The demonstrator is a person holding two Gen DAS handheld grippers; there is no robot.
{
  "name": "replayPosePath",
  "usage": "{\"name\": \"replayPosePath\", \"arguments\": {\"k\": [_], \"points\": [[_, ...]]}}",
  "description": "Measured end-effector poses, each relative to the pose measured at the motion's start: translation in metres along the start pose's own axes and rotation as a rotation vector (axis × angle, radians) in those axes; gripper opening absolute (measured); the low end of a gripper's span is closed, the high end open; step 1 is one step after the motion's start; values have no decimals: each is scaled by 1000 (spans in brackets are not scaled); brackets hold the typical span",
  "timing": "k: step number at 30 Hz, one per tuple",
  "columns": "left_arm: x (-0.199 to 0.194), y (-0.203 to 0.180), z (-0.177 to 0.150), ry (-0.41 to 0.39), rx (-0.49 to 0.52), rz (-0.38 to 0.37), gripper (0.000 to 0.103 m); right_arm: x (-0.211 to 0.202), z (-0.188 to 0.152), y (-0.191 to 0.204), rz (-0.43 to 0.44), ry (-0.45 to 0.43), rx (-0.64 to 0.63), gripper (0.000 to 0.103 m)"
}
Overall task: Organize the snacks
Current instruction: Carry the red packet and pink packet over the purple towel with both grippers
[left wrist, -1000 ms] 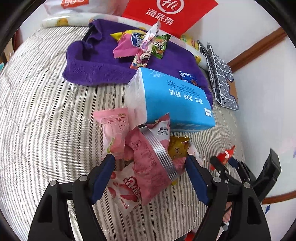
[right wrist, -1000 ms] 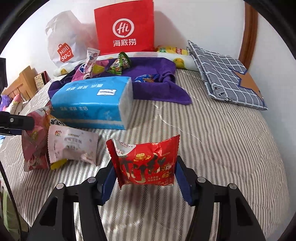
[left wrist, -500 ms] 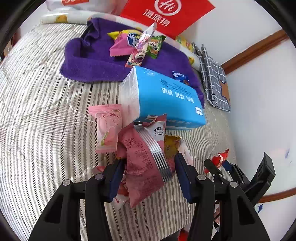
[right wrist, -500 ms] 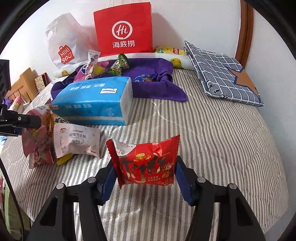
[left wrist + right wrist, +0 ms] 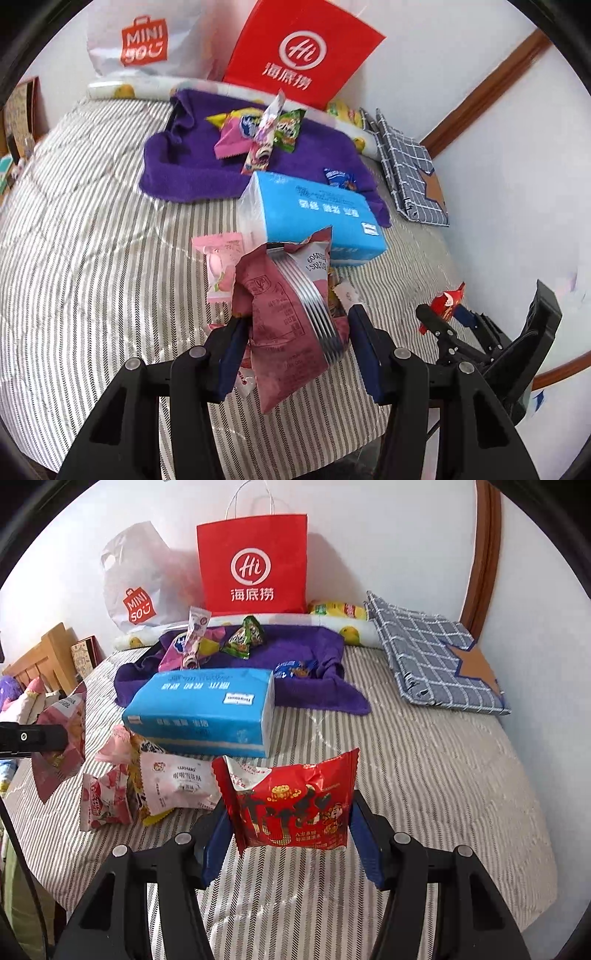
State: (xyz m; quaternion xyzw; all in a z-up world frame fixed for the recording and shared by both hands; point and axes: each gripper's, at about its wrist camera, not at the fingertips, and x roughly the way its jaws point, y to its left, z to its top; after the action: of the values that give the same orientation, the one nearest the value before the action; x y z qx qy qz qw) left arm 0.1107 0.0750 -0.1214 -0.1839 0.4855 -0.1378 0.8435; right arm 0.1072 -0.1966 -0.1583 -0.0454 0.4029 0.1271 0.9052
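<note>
My left gripper [image 5: 295, 343] is shut on a dark pink snack packet [image 5: 284, 314] and holds it above the striped bed; the packet also shows in the right wrist view [image 5: 61, 749]. My right gripper [image 5: 290, 834] is shut on a red snack packet [image 5: 291, 805], held above the bed; its tip shows in the left wrist view [image 5: 447, 299]. A small heap of pink and white packets [image 5: 147, 786] lies beside a blue tissue pack [image 5: 207, 709]. Several more snacks [image 5: 214, 638] lie on a purple towel [image 5: 314, 686] at the back.
A red paper bag [image 5: 253, 565] and a white Miniso bag [image 5: 136, 587] stand against the wall. A checked grey cushion [image 5: 432, 661] lies at the back right. A wooden headboard [image 5: 40, 657] is at the left. The bed [image 5: 424, 775] edge runs along the front.
My left gripper closed on the dark pink packet and lifted it off the heap. My right gripper kept the red packet and rose slightly.
</note>
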Motion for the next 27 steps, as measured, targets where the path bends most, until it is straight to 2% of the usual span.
{"name": "replayPosePath", "arguments": {"k": [8, 16, 19, 27], "points": [[-10, -14, 0, 2, 26, -3, 53, -14, 7, 0, 21, -36, -4, 57], [-20, -17, 1, 25, 34, -1, 53, -18, 14, 9, 42, -23, -42, 56], [-24, -19, 5, 11, 53, 11, 53, -23, 17, 9, 50, -34, -24, 55], [-6, -15, 11, 10, 26, -18, 53, -19, 32, 11, 101, -61, -34, 56]]}}
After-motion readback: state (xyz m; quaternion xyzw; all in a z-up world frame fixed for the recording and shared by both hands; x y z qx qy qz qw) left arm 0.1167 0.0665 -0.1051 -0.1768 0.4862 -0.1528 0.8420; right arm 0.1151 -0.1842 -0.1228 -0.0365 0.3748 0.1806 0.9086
